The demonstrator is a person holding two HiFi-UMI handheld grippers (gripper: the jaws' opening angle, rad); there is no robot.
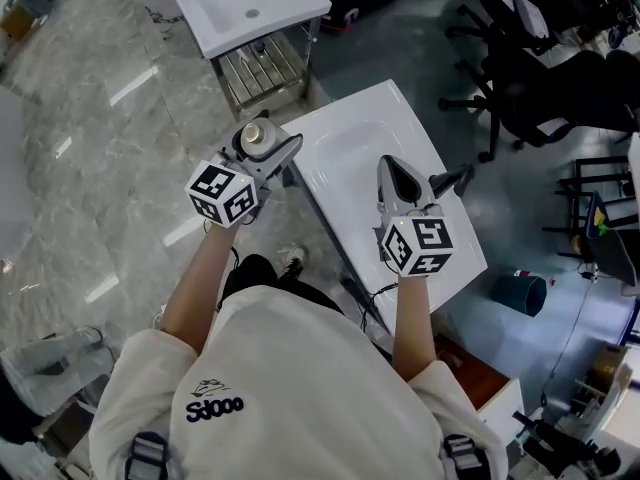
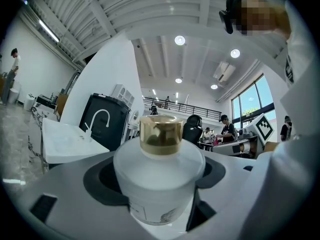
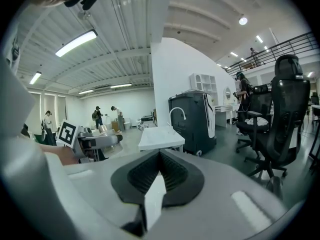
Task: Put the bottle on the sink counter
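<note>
- The left gripper [image 1: 262, 148] pinches the bottle [image 1: 256, 136], a frosted white one with a gold cap. Its jaws press on the body from both sides, and the bottle stands upright between them.
- The right gripper [image 1: 398, 176] carries nothing; in its own view the jaws are pressed together.
- In the head view the bottle is held in the air by the left edge of the sink counter [image 1: 440, 230], not resting on it. This looks like the carrying step, with the setting-down not yet done.
- The next move probably calls for bringing the bottle over a flat part of the counter top, clear of the basin. It should be lowered upright until the base sits, and only then should the jaws spread.
- The counter is white, glossy and bare, so the bottle may slide if it lands tilted.
- A second sink [image 1: 235, 3] stands further off on the grey marbled floor [image 1: 90, 138]. Black office chairs [image 1: 540, 78] and a blue bin [image 1: 525, 293] are to the right.
</note>
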